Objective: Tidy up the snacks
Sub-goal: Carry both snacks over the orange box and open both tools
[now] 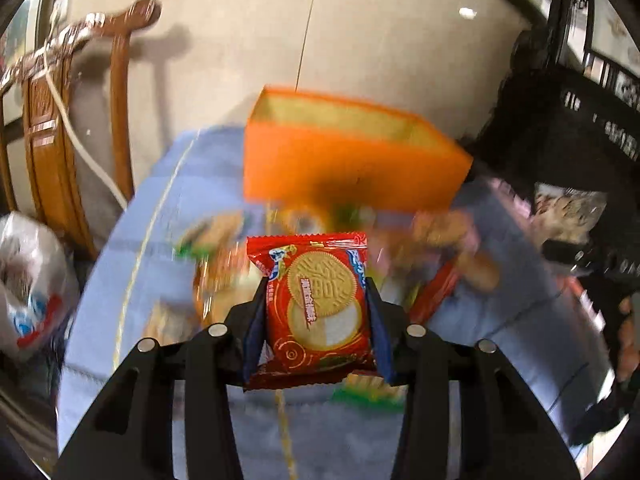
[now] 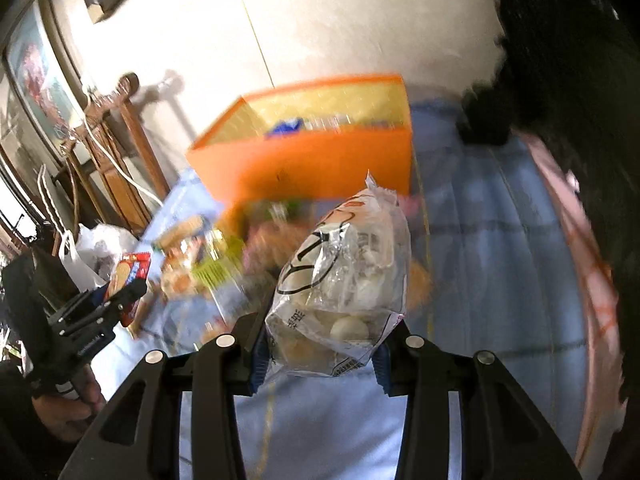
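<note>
Left gripper (image 1: 316,312) is clamped on a red biscuit pack (image 1: 318,310), both blue pads pressed against its sides, the pack held upright in the air above the blue cloth (image 1: 120,280). Right gripper (image 2: 326,340) is clamped on a clear bag (image 2: 344,292) of pale round pieces, lifted above the same cloth. Ahead of both sits the orange box (image 1: 352,164), open-topped, with something blue inside in the right view. Between the grippers and the box lies a blurred heap of snacks (image 1: 224,240). A wooden chair (image 1: 60,152) stands off to the left, a white plastic bag (image 1: 28,280) beside it.
</note>
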`<act>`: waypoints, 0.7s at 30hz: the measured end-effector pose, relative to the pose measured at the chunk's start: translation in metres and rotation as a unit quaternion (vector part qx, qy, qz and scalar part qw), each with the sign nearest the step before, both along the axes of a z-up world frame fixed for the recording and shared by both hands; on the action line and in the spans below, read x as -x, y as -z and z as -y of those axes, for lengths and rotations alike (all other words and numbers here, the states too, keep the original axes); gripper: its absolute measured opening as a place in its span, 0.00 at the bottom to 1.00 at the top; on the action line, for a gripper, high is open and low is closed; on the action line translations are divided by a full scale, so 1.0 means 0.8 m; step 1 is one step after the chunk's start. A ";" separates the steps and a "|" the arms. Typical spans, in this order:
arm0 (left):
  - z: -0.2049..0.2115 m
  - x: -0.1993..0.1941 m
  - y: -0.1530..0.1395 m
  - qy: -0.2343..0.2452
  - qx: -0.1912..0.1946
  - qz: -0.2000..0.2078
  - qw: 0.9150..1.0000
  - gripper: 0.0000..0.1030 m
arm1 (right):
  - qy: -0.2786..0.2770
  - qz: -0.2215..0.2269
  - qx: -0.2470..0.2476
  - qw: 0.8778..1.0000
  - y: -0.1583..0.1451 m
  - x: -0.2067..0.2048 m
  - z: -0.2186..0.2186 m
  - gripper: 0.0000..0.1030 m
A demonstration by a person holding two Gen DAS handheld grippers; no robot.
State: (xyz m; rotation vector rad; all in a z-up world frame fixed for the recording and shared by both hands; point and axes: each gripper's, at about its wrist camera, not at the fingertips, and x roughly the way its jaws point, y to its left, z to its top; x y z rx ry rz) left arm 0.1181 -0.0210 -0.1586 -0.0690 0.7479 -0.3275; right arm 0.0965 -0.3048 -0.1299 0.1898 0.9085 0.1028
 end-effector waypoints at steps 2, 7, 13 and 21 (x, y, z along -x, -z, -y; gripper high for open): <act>0.006 -0.021 -0.033 -0.002 0.007 0.017 1.000 0.42 | -0.002 0.020 0.004 1.000 -0.026 -0.015 -0.002 0.40; 0.027 -0.075 -0.106 0.003 0.009 0.057 0.998 0.42 | -0.014 0.067 0.015 0.998 -0.105 -0.065 -0.002 0.40; 0.058 -0.152 -0.176 0.015 0.003 0.093 0.996 0.42 | -0.022 0.100 0.032 0.994 -0.178 -0.135 0.001 0.40; 0.096 -0.236 -0.215 0.007 -0.019 0.109 0.994 0.42 | -0.026 0.109 0.061 0.992 -0.217 -0.220 0.004 0.40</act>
